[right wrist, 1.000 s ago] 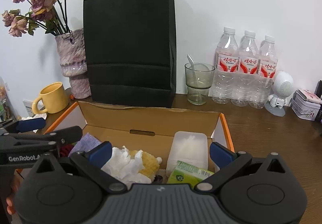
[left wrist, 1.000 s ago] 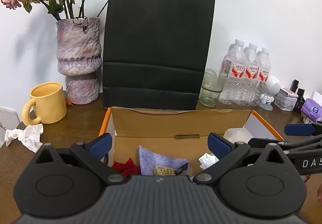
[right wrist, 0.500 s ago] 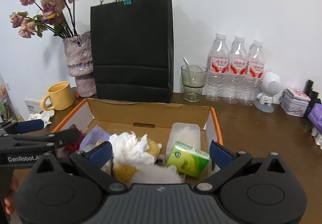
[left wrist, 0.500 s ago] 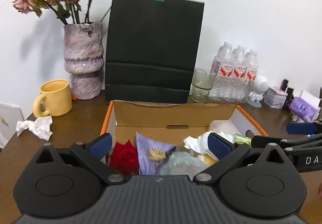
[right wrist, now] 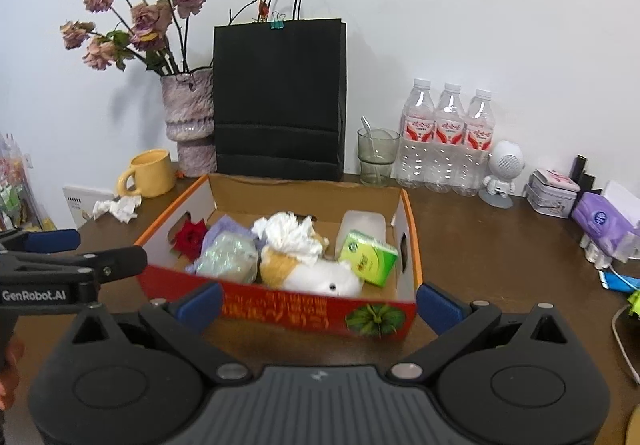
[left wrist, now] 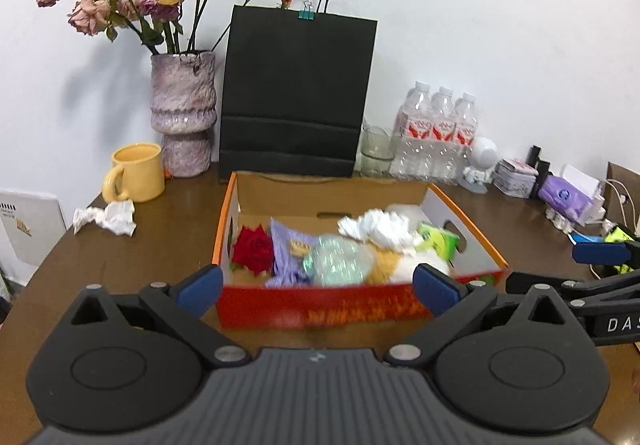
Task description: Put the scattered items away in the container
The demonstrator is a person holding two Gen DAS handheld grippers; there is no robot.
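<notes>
Change: both grippers have drawn back and up from the box (left wrist: 464, 213); a second ago they hung over its inside, now its red printed front wall shows whole in both wrist views.
Left gripper (left wrist: 318, 287): fingers wide apart, nothing between them, just short of the box front.
Right gripper (right wrist: 320, 303): fingers likewise spread and empty, near the front wall.
Box: open cardboard tray, orange rim, white side walls with hand slots, on a dark wood table (right wrist: 500, 245).
Contents: red fabric rose (left wrist: 253, 248), lilac cloth (left wrist: 286, 245), glittery clear pouch (right wrist: 228, 256), crumpled white tissue (right wrist: 294, 231), plush toy (right wrist: 316, 277) in orange and white, green tissue pack (right wrist: 368, 257), frosted tub (right wrist: 362, 224).
Left out: crumpled paper (left wrist: 106, 217) on the table beside a yellow mug (left wrist: 138, 172), well apart from the box.
Behind: matte black paper bag (right wrist: 278, 101), rough mottled vase (left wrist: 182, 113).
</notes>
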